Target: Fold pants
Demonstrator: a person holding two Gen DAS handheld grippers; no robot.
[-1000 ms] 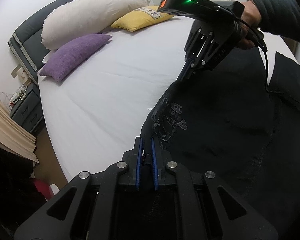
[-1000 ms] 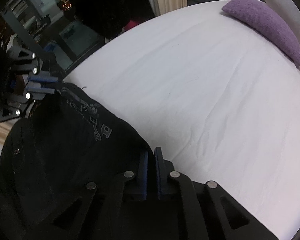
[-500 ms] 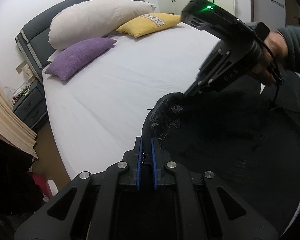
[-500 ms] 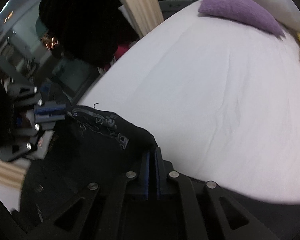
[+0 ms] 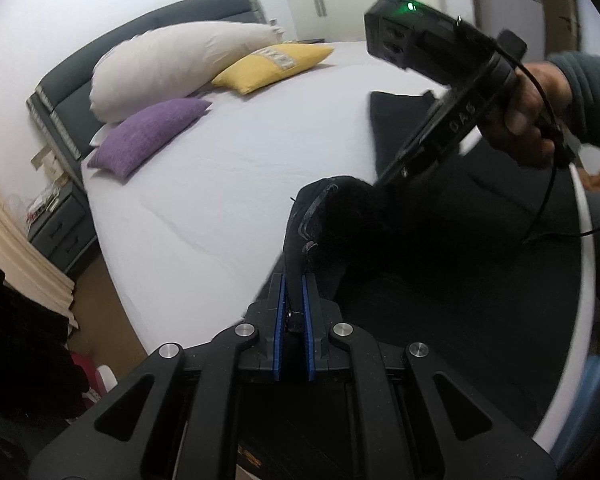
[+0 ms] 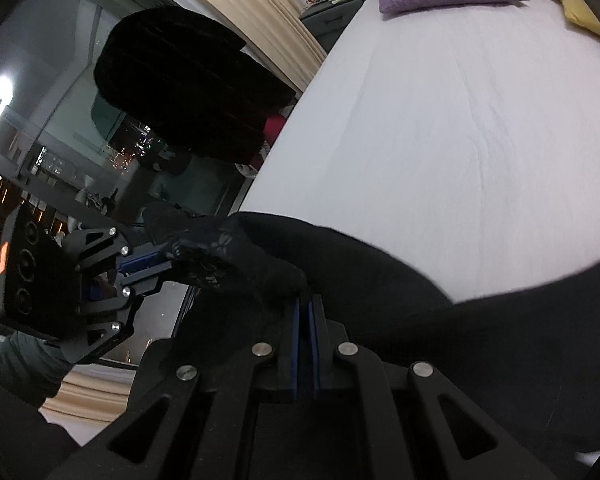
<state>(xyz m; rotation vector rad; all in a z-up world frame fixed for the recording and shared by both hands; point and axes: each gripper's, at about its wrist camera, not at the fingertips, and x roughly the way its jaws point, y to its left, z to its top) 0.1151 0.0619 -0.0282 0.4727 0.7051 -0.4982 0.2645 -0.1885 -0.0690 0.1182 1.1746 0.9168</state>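
Observation:
Black pants lie on the white bed, with one edge lifted. My left gripper is shut on the pants' edge, black cloth pinched between its blue pads. My right gripper is shut on the same lifted edge of the pants. The two grippers are close together, with a short bunched strip of cloth between them. The right gripper also shows in the left wrist view, and the left gripper in the right wrist view.
A purple pillow, a white pillow and a yellow pillow lie at the headboard. A dark nightstand stands left of the bed. A black chair and a window are beyond the bed's edge.
Both grippers have lifted the pants' edge off the bed and come closer together. The cloth between them has gone from stretched flat to bunched. Both stayed shut.

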